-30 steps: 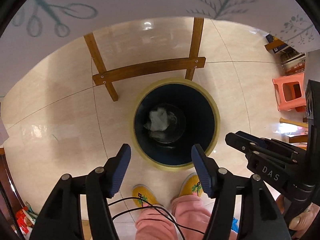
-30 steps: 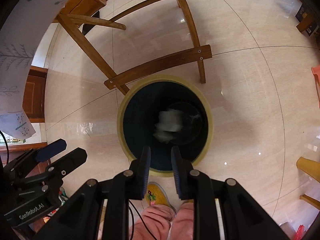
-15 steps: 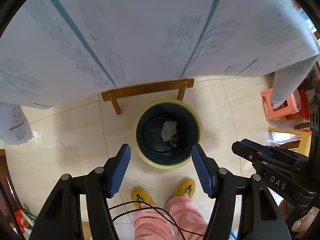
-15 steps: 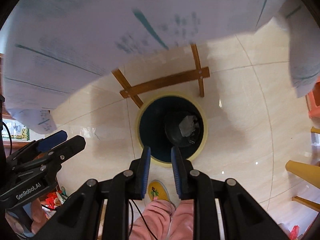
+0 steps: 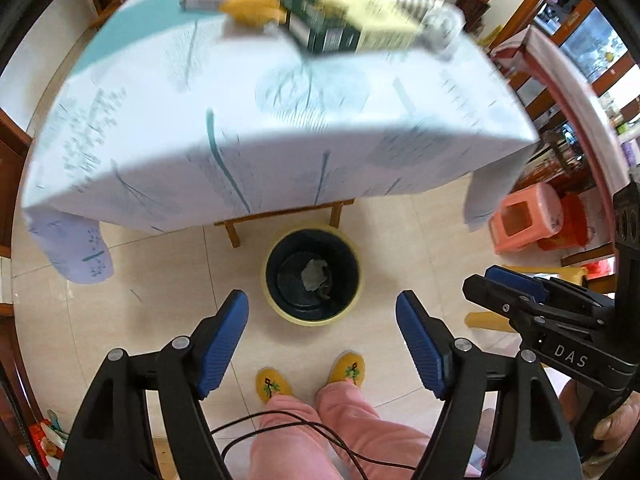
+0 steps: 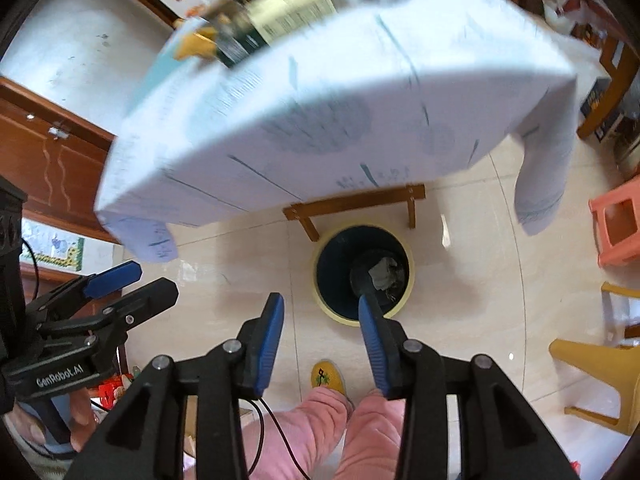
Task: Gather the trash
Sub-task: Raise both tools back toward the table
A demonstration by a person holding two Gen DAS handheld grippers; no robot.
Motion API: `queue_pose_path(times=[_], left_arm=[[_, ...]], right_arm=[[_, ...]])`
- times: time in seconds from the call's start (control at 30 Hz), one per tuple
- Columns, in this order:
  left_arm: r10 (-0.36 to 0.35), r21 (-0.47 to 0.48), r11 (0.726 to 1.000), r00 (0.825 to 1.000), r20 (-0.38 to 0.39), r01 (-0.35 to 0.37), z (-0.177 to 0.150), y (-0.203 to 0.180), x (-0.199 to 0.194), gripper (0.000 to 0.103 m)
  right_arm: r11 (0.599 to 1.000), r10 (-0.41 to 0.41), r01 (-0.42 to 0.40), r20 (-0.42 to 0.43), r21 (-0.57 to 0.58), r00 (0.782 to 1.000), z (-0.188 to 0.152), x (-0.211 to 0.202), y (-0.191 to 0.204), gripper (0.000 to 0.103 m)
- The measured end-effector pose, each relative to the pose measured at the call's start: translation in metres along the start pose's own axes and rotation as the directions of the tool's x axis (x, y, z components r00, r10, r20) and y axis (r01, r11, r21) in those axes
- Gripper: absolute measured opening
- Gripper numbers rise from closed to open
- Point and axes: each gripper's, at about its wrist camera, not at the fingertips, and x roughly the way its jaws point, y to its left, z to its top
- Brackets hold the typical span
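Blurred clutter (image 5: 320, 12) tops the table (image 5: 280, 120); bin (image 5: 312, 276) holds crumpled trash (image 5: 314, 274).

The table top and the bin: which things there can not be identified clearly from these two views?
- Items on the table: motion blur in both views; only a yellow shape and a dark-and-cream box show.
- Grey wad in the trash bin: too small and dim to name.
- Bin's near rim, right wrist view: partly behind a right gripper finger.
- Left gripper: empty; the hand holding it is outside its own view.

One bin (image 5: 313, 318), one crumpled wad (image 5: 314, 274) inside; two slippers (image 5: 273, 385); one pink stool (image 5: 528, 216).
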Motion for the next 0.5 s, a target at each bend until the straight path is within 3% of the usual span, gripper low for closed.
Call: queue_pose_path(times=[0.27,0.37,0.5], left_arm=[[0.007,-0.023,1.0,0.992,0.129,-0.005,0.009,-0.01,-0.086,0.075],[0.022,-0.023,1.0,0.983,0.181,-0.018,0.015,-0.013,-0.117,0.075],[0.05,-0.009,0.999,0.966,0.254,-0.05,0.023,-0.02,-0.147,0.075]], right_arm=[[0.995,0.042,-0.03,0.125,-0.098,0.991,0.005,-0.09,0.024,0.046],[0.992,0.062,-0.04,0.176,-0.123,0.983,0.01,-0.114,0.026,0.052],[0.989,0.077,-0.043,0.249,-0.138,0.965,0.017,-0.138,0.028,0.052]])
